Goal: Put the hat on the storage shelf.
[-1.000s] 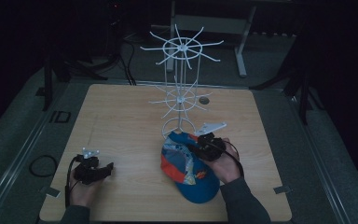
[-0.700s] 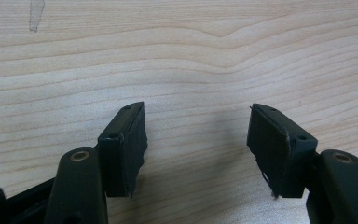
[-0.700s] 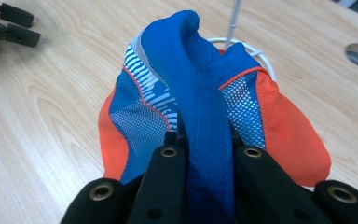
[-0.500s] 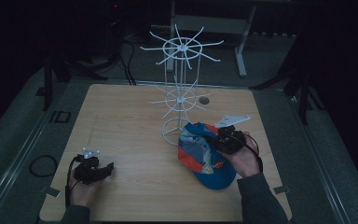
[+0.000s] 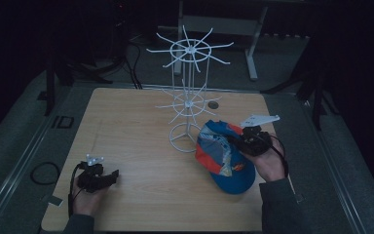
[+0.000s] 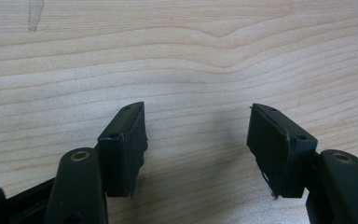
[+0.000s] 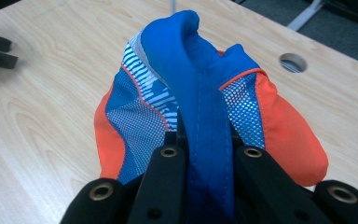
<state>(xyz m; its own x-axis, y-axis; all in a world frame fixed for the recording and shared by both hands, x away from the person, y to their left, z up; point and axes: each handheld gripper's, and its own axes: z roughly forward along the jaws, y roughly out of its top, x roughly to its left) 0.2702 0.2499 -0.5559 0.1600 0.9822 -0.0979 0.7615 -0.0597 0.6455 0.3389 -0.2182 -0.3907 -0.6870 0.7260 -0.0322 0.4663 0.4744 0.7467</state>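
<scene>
A blue and orange cap [image 5: 224, 153] with white patterned panels hangs from my right gripper [image 5: 249, 142], right of the rack's base. In the right gripper view both jaws are shut on a blue fold of the cap [image 7: 205, 107], lifted above the wood. A white wire rack [image 5: 190, 92] with two rings of spokes stands at the table's middle back. My left gripper [image 5: 102, 178] rests low near the front left edge. Its jaws stand open in the left gripper view, my left gripper [image 6: 198, 154] holding nothing over bare wood.
The wooden table [image 5: 126, 126] has a round cable hole [image 5: 214, 105] behind the rack. The rack's ring base [image 5: 184, 138] sits just left of the cap. Dark floor, cables and a metal stand leg [image 5: 251, 53] lie beyond the far edge.
My right gripper has carried the cap to the right and a little away from the rack's base. The left gripper has stayed put.
</scene>
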